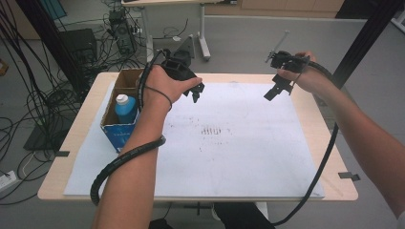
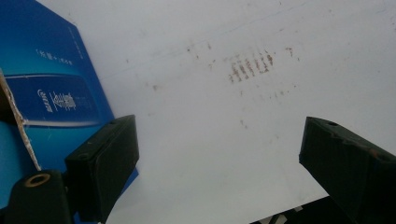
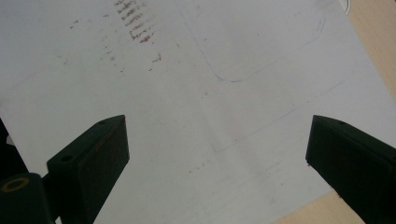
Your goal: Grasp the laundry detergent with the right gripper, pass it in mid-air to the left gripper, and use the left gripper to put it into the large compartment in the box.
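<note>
My left claw (image 1: 197,91) hangs released, jaws apart and empty, upper centre-left of the frame; my right claw (image 1: 277,89) likewise, upper right. Just left, in the cardboard box (image 1: 125,81) on the worktop (image 1: 310,102), the blue bottle (image 1: 125,109) looks light, rigid, slick; I'd pinch below its white cap (image 1: 122,99).

tongs: 2, left (image 1: 197,91), right (image 1: 277,88)
box (image 1: 125,104): 1, far left
bottle (image 1: 125,108): 1, in box
white sheet (image 1: 239,138): 1, on table (image 1: 315,114)
</note>
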A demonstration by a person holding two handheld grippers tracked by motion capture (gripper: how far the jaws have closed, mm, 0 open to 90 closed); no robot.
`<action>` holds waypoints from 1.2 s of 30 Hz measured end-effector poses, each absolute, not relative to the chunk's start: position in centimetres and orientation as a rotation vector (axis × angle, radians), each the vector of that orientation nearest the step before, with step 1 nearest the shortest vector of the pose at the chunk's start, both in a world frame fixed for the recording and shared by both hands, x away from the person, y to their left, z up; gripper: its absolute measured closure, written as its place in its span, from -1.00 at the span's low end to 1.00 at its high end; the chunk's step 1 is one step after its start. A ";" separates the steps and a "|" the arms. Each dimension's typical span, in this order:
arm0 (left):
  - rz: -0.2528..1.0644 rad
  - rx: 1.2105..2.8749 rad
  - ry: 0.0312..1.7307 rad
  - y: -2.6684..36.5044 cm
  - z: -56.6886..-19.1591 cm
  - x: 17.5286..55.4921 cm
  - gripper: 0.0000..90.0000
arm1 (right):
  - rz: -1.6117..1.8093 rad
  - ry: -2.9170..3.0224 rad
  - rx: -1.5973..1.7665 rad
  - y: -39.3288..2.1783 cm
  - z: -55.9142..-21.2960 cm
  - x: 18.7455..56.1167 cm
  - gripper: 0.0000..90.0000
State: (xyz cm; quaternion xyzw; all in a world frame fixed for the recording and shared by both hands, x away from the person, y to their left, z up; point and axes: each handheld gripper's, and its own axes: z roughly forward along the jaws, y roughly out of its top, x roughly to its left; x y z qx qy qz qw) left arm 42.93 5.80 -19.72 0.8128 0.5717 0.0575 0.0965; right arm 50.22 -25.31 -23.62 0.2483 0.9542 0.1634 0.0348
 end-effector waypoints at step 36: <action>0.162 2.412 1.673 5.3 -19.8 43.0 -0.72 | 0.456 2.930 0.744 -24.7 -23.4 50.5 -0.87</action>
